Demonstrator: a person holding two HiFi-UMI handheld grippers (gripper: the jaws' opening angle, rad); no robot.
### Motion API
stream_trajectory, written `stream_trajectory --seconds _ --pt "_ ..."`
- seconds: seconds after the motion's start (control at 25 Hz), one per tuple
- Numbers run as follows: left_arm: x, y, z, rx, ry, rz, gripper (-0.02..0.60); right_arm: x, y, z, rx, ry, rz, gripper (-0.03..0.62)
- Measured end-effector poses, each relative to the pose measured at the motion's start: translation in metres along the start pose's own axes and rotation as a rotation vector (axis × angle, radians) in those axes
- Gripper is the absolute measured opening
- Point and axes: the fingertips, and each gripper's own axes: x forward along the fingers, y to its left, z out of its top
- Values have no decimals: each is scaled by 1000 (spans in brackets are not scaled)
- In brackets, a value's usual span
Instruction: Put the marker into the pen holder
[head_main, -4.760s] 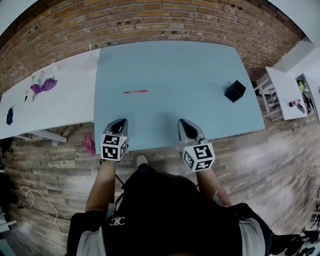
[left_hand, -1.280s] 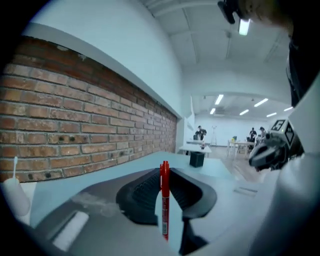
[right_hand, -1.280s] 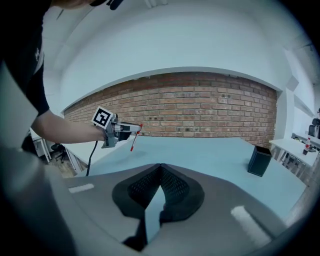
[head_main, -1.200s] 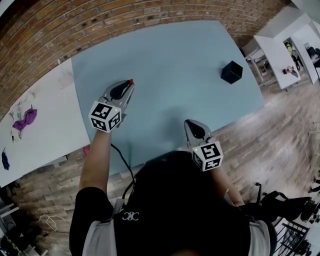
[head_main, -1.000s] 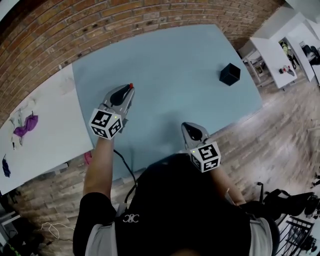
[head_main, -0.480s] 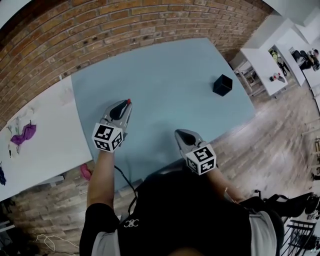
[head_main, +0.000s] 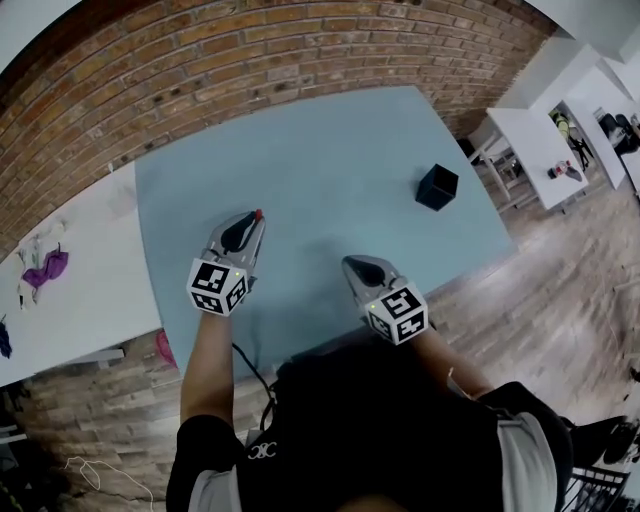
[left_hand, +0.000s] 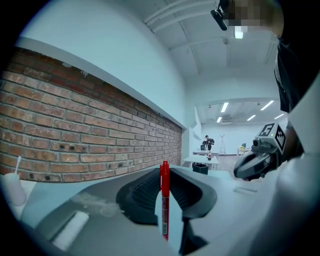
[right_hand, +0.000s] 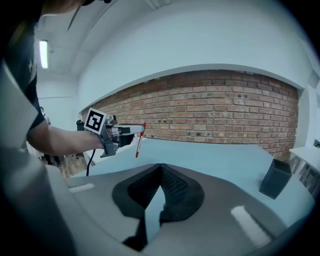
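Note:
My left gripper (head_main: 251, 223) is shut on a red marker (left_hand: 164, 200), which stands upright between the jaws with its red cap (head_main: 258, 214) on top. It hangs over the left half of the blue table (head_main: 330, 150). The right gripper view shows the left gripper (right_hand: 127, 130) holding the marker (right_hand: 138, 136) clear above the table. The black square pen holder (head_main: 437, 187) stands at the table's right side, far from both grippers; it also shows in the gripper views, pen holder (right_hand: 275, 178) and pen holder (left_hand: 200, 169). My right gripper (head_main: 351, 264) is shut and holds nothing, near the front edge.
A brick wall (head_main: 250, 50) runs along the table's far side. A white table (head_main: 80, 250) with a purple object (head_main: 45, 268) adjoins on the left. More white tables (head_main: 525, 130) stand to the right over a wooden floor (head_main: 540, 290).
The left gripper has kept hold of the marker and drawn a little nearer to me. The right gripper has shifted slightly left along the front edge. The head camera has turned.

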Motion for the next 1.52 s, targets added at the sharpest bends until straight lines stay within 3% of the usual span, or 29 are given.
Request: stream_trajectory --seconds 0.28,0.72,1.04,1.2,1.52 --pt "78 -54 7 29 18 -51 61 -40 -77 -16 63 -60 -26 6" --pt "195 -151 33 47 19 -77 60 -130 -218 -44 225 -200 -154 6" --pt "237 -218 47 45 -5 41 61 -198 -303 -71 223 -205 -94 6" --pt "245 -248 56 -7 -32 131 61 -229 -338 -61 202 -214 -48 6" --pt "268 -278 72 -58 -48 149 60 -263 -355 -51 209 -221 -7 6"
